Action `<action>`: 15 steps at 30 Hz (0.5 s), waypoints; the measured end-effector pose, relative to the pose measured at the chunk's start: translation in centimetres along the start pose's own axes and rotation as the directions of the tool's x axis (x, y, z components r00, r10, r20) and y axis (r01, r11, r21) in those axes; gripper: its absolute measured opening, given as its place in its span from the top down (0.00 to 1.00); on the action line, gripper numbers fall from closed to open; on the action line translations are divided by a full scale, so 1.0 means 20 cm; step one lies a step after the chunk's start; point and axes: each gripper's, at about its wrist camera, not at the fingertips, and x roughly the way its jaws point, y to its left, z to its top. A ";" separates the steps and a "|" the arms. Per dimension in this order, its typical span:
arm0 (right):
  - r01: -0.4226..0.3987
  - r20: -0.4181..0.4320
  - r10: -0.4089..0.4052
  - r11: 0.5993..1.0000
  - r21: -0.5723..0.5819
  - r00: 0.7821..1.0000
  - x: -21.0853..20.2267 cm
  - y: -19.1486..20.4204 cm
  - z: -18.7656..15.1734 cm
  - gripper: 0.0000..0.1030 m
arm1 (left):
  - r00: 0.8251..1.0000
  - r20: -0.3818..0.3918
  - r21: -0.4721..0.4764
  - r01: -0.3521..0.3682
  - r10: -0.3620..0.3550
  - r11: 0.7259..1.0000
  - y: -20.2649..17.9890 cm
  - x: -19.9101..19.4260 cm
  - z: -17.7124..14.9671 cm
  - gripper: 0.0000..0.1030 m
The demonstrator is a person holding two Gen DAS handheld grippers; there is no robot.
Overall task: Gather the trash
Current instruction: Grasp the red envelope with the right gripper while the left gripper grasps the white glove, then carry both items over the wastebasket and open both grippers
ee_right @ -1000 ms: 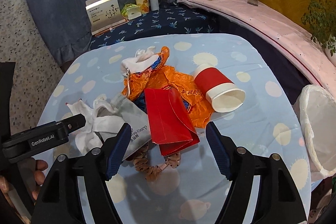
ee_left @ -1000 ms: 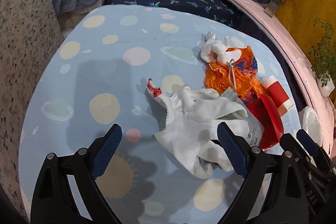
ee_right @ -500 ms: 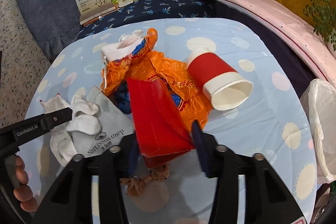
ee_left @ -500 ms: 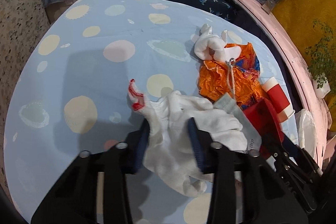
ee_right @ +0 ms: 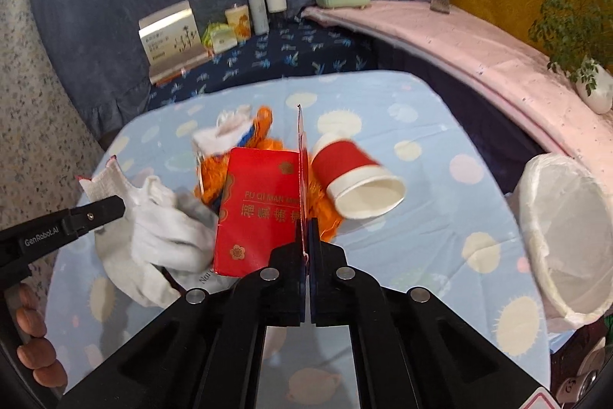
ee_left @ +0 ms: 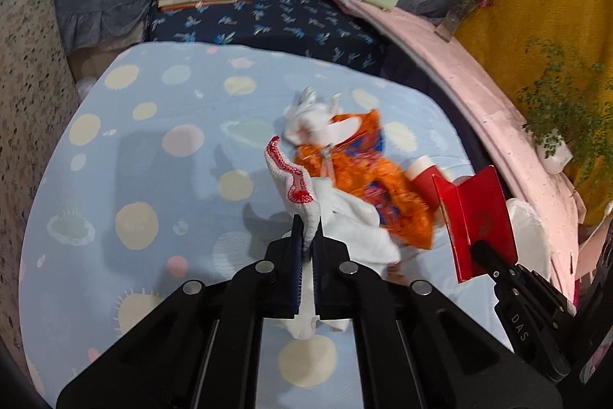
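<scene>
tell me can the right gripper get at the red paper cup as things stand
Probably not yet: the right gripper is shut on the red envelope, so its fingers are occupied. The red paper cup lies on its side just beyond, with nothing blocking it.

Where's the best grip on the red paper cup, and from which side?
Take the red cup by its open rim, one finger inside the mouth and one outside, coming from the near side. It lies on its side, mouth towards the right wrist camera; the round wall would probably roll or crush under a squeeze.
</scene>
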 end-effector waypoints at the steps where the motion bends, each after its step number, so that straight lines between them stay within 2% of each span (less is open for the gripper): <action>1: 0.003 0.021 -0.003 1.000 0.005 1.000 -0.05 -0.02 0.02 0.99 | 1.000 0.012 0.009 0.008 -0.008 1.000 -0.03 -0.03 0.01 0.97; 8: 0.024 0.140 -0.032 0.998 0.058 0.990 -0.33 -0.17 0.10 0.99 | 0.994 0.076 0.096 0.073 -0.081 0.993 -0.31 -0.20 0.04 0.97; 15: 0.065 0.212 -0.090 0.990 0.123 0.973 -0.55 -0.40 0.11 0.99 | 0.979 0.103 0.211 0.151 -0.176 0.966 -0.66 -0.32 0.06 0.97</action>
